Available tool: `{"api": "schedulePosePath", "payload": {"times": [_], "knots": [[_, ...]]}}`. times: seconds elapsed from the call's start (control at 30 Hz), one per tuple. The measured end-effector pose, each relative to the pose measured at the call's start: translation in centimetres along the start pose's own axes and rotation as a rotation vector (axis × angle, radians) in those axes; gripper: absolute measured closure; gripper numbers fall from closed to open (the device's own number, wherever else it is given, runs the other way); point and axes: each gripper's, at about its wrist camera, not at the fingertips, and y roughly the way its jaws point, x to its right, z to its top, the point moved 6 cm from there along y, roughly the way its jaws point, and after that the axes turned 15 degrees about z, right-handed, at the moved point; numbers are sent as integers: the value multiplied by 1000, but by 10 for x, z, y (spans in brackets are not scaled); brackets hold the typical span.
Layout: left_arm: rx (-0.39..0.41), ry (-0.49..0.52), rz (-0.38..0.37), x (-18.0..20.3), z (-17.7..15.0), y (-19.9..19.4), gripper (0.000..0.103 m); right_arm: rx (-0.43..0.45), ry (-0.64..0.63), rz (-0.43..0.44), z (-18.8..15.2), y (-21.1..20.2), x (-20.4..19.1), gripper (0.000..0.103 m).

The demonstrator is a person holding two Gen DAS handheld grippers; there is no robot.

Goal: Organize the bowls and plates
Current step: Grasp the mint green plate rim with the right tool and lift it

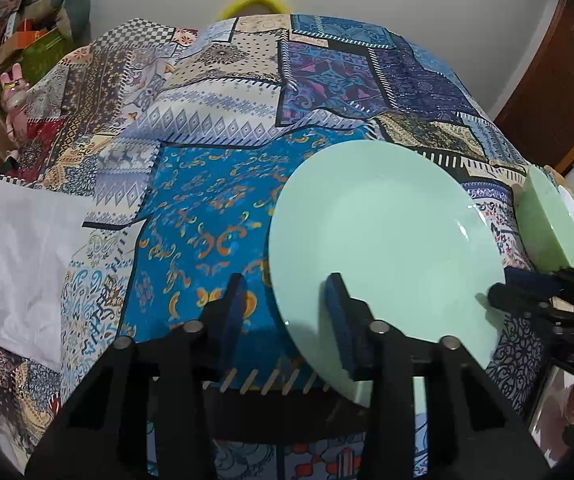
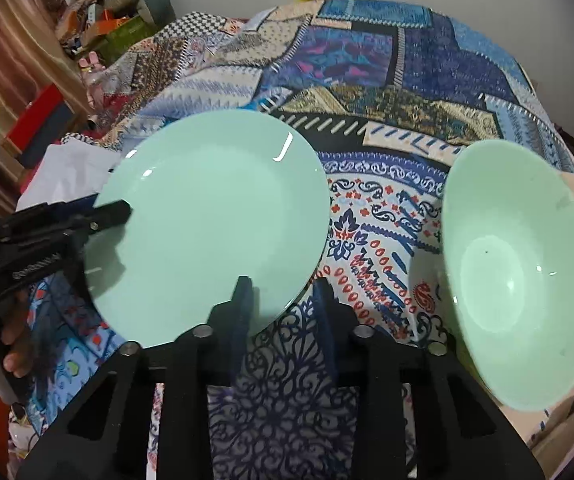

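While both grippers work over a table draped in a patchwork cloth (image 1: 215, 216), a pale green plate (image 1: 387, 248) lies flat on that cloth between them.

From the left wrist view, the left gripper (image 1: 287, 316) stands with its jaws spread wide apart. Its right blue-padded finger (image 1: 341, 320) lies over the near-left part of the plate, while the other finger sits over bare blue cloth just beside the rim. Nothing is pinched between them. Whether the pad actually presses on the plate or hangs just above it cannot be told.

From the right wrist view, the right gripper (image 2: 283, 308) also has its jaws parted, though less widely. Its left finger (image 2: 243, 304) overlaps the plate's near-right edge, and its right finger is over the patterned cloth beside the rim, so the rim falls in the gap between them. The fingers have not closed onto it.

A pale green bowl (image 2: 519, 276) stands on the cloth to the right of the plate, apart from it, near the table's right edge. In the left wrist view, a white sheet (image 1: 23, 264) lies on the far left of the table, well away from the dishes. At the lower left of the right wrist view, a person's fingertips (image 2: 17, 354) wrap the left gripper's handle.
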Motion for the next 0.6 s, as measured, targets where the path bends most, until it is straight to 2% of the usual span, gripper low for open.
{"api": "schedulePosePath", "payload": {"times": [0.1, 0.27, 0.6], "knots": [[0, 6, -34, 4, 3, 0, 77, -7, 3, 9, 3, 2, 2, 78], [19, 48, -25, 6, -6, -6, 77, 2, 31, 38, 3, -1, 7, 83], [-53, 43, -38, 2, -54, -38, 77, -41, -28, 76, -18, -8, -9, 84]]}}
